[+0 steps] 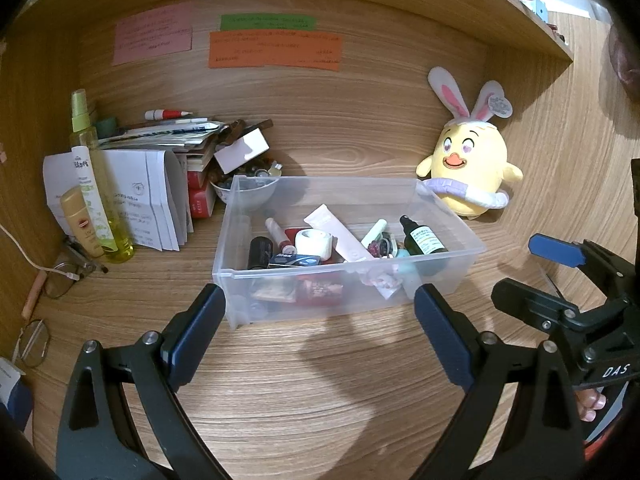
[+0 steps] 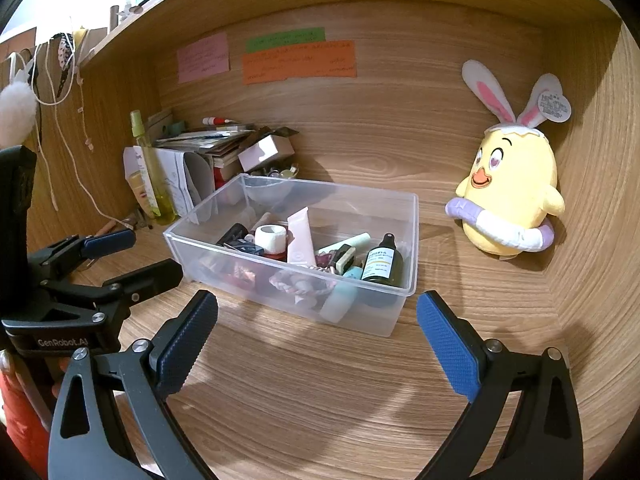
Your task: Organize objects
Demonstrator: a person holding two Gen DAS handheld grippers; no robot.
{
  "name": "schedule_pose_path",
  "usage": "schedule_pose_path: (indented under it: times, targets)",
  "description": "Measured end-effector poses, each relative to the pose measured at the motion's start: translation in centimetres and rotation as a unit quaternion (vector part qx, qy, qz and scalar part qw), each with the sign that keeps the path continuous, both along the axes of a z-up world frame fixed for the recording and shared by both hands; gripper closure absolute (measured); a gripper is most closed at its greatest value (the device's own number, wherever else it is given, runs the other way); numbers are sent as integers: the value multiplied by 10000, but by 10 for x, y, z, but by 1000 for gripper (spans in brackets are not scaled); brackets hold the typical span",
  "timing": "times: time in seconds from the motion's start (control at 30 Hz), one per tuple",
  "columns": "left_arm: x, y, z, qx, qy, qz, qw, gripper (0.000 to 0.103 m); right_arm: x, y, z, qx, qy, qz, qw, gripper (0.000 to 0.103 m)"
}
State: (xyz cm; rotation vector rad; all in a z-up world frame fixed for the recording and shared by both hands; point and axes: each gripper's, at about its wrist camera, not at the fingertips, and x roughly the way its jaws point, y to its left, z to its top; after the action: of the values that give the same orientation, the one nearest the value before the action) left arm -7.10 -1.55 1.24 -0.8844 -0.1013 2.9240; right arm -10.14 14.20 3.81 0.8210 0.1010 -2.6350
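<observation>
Clear plastic bin [image 1: 448, 280] of small toiletries sits mid-frame on the wooden desk [image 1: 320, 380], a yellow plush chick [image 1: 468, 168] at upper right. Left gripper [image 1: 320, 316] and right gripper [image 2: 318, 320] both hover before it, fingers spread wide, gripping nothing.

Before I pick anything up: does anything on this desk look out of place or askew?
Yes. The white box sits tilted on the heap of papers at back left, and glasses lie loose on the desk by a cable. Items in the clear bin are jumbled. Both grippers, left and right, are open and empty.
</observation>
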Motion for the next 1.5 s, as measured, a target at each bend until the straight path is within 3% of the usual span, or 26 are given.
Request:
schedule_pose_path:
  times: [1.5]
  targets:
    - [-4,3,-5,93,-109,-30,9999,5,-10,3,-6,-70,-99,25,9999,3]
